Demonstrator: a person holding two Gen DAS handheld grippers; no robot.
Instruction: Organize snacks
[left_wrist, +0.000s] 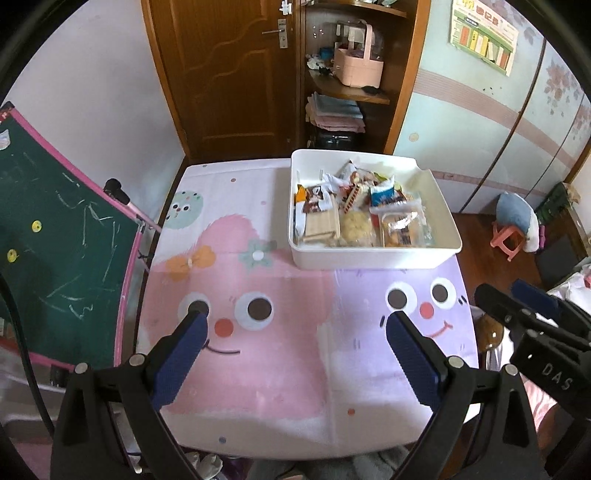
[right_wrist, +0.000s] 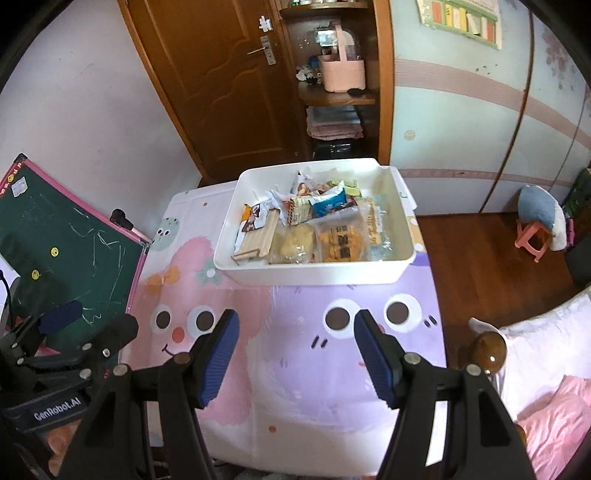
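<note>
Both claws hang wide open and empty: left claw (left_wrist: 295, 321), right claw (right_wrist: 295, 325). Beyond them, on the cartoon-cloth table (left_wrist: 280, 369), a white bin (right_wrist: 314, 273) holds the snacks (right_wrist: 314, 225). Brown door (right_wrist: 221, 85) behind.

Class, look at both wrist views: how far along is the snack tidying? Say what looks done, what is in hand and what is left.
Done: the snack packets all lie inside the white bin, and none show on the tablecloth. In hand: nothing; the left hand-held gripper and the right hand-held gripper are both open and empty. Left: nothing obvious, except maybe neatening the jumbled packets.
</note>
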